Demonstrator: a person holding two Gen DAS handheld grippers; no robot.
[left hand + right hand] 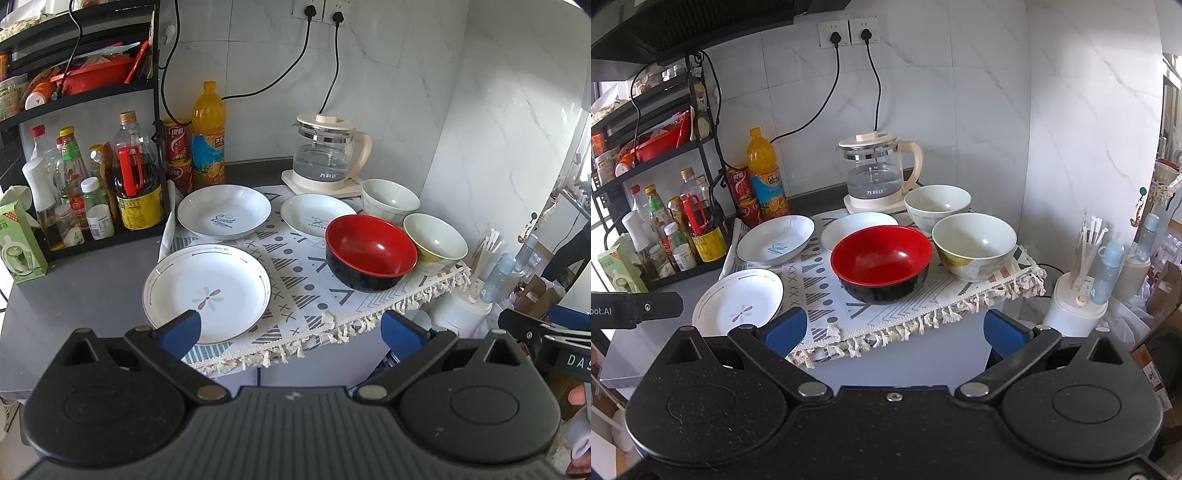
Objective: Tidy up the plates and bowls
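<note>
Counter [92, 288] crowded: kettle [327, 155] behind bowls (bottles [136, 173] left).

The left gripper [290, 332] is held level in front of the near edge of the counter, its two blue-padded fingers [184, 330] spread wide apart with nothing between them. The right gripper [894, 332] sits in the same pose just beside it, fingers [785, 330] equally wide and empty. Each shows at the edge of the other's view. A fingertip of the person's hand [578, 397] shows at the right edge behind the right gripper.
</note>
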